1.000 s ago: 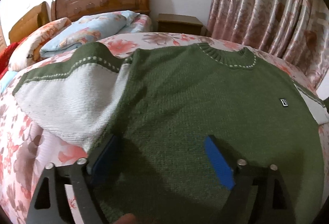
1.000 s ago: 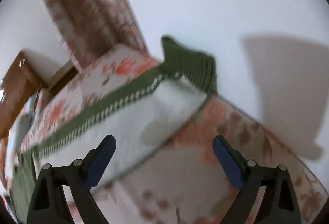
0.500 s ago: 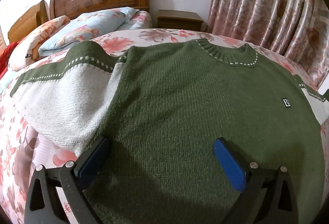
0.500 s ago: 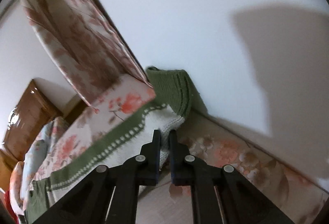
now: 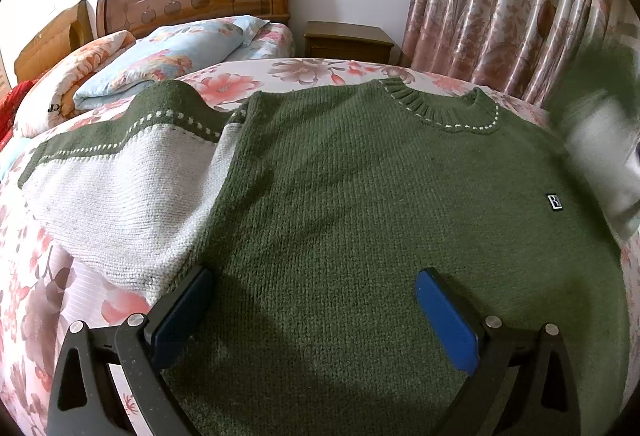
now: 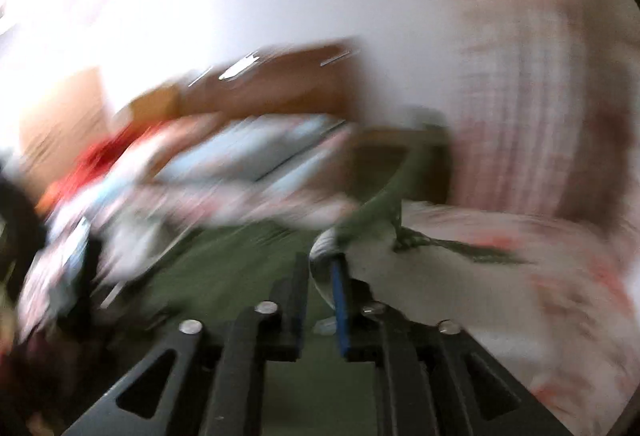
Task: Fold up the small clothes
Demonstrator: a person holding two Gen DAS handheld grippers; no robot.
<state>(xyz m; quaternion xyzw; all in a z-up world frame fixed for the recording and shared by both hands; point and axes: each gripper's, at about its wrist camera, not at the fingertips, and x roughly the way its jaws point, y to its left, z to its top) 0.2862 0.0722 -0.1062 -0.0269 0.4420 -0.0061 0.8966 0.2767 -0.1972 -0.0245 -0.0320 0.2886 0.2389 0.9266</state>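
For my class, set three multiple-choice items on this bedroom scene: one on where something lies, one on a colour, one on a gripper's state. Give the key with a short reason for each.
1. Where does the sweater lie?
A. on the bed
B. on the nightstand
C. on the floor

2. What colour is the sweater's body?
A. red
B. green
C. blue

3. How does the left gripper stand?
A. shut on the collar
B. shut on a pillow
C. open over the sweater

Key:
1 A, it is spread on the floral bed.
2 B, the knit is green, with grey on the sleeve.
3 C, its pads stand wide apart, clamping nothing.
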